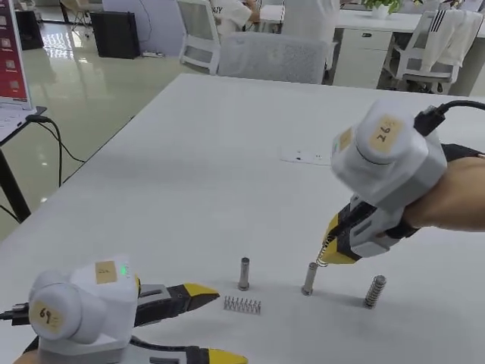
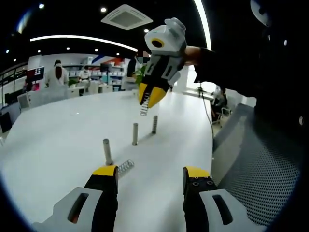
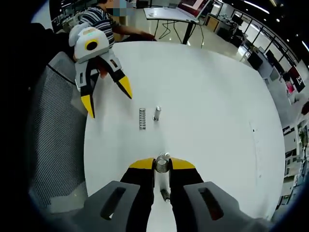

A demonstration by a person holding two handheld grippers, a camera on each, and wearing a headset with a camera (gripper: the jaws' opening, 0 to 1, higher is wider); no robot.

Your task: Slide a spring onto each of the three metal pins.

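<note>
**Held spring** [image 1: 325, 252]: it is hanging at a slant from the tips of the right gripper [image 1: 331, 244]. The yellow-tipped jaws are pinching together on its upper coils. Its lower end is hovering just above and beside the top of the middle pin [image 1: 309, 277] and is not yet threaded onto it. In the right gripper view the coil is sitting squeezed between the two jaws, facing the camera end-on.

**Row of pins:** all three are standing upright on the white table [image 1: 189, 174], in a line across the head view.
- The end pin [image 1: 379, 280], on the right of that view, is already wearing a fitted spring [image 1: 374, 290] around its shaft.
- The middle pin is standing bare.
- The bare pin [image 1: 244, 274], at the left end of the row, is also carrying nothing.

**Loose spring** [image 1: 242, 305]: it is lying flat on the table just in front of the bare pin, close to it but apart from it.

**Left gripper** [image 1: 214, 324]: it is resting low at the near edge of the table with its jaws spread wide and nothing between them. One yellow tip is pointing toward the near end of the loose spring without touching it. In the left gripper view that spring is lying just beyond the left-hand jaw tip.

**Surroundings:** a hand [image 1: 455, 199] is carrying the right gripper in from the right. A grey chair [image 1: 273, 57] is standing at the far side of the table.
</note>
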